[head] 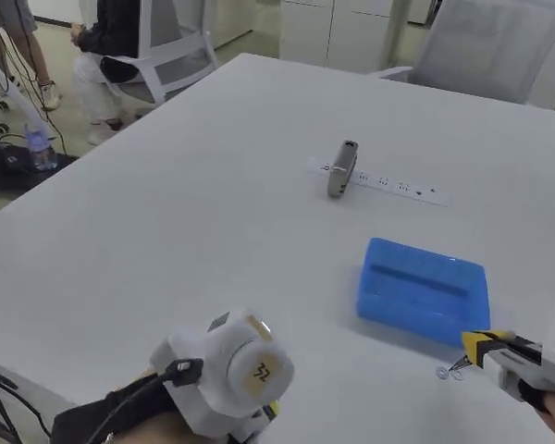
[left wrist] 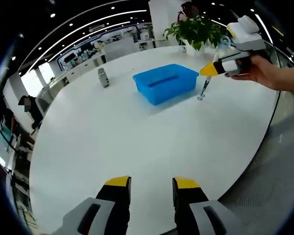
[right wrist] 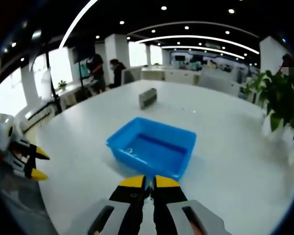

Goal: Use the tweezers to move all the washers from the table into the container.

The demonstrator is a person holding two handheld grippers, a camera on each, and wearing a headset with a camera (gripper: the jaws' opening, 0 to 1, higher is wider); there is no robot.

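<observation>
At the lower right of the head view, the right gripper point(head: 474, 346) is clamped on the tweezers point(head: 461, 363). Their tips point down at the washers point(head: 448, 373) on the table point(head: 213, 213), just below the near edge of the blue container point(head: 424, 289). In the right gripper view, what looks like one washer point(right wrist: 130, 151) lies inside the container, toward its left. The left gripper point(left wrist: 152, 183) sits at the bottom of its own view with its jaws apart and empty, well apart from the container.
</observation>
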